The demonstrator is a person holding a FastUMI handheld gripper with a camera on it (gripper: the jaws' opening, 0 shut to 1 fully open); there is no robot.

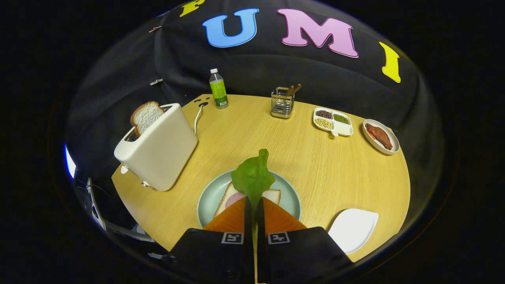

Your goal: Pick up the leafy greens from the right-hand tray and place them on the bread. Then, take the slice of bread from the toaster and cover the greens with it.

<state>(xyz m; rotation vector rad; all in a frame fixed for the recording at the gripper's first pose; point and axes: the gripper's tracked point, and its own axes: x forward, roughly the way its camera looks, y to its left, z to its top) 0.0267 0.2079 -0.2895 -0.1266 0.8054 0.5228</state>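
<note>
My gripper (pixel 253 202) is shut on the stem of a leafy green (pixel 252 177), which sticks forward from between the fingertips. It hangs over a pale green plate (pixel 207 195) holding a slice of bread (pixel 227 194) with a pink slice of meat (pixel 233 198) on it. To the left stands a cream toaster (pixel 159 148) with a slice of bread (pixel 145 116) poking out of its slot. An empty white tray (pixel 352 229) lies to the right of my fingers.
At the table's far side stand a green-labelled bottle (pixel 218 89), a wire cutlery holder (pixel 282 103), a divided white dish of beans (pixel 332 121) and a plate with a brown piece of meat (pixel 380 136). The toaster's white cord (pixel 197 116) runs back toward the bottle.
</note>
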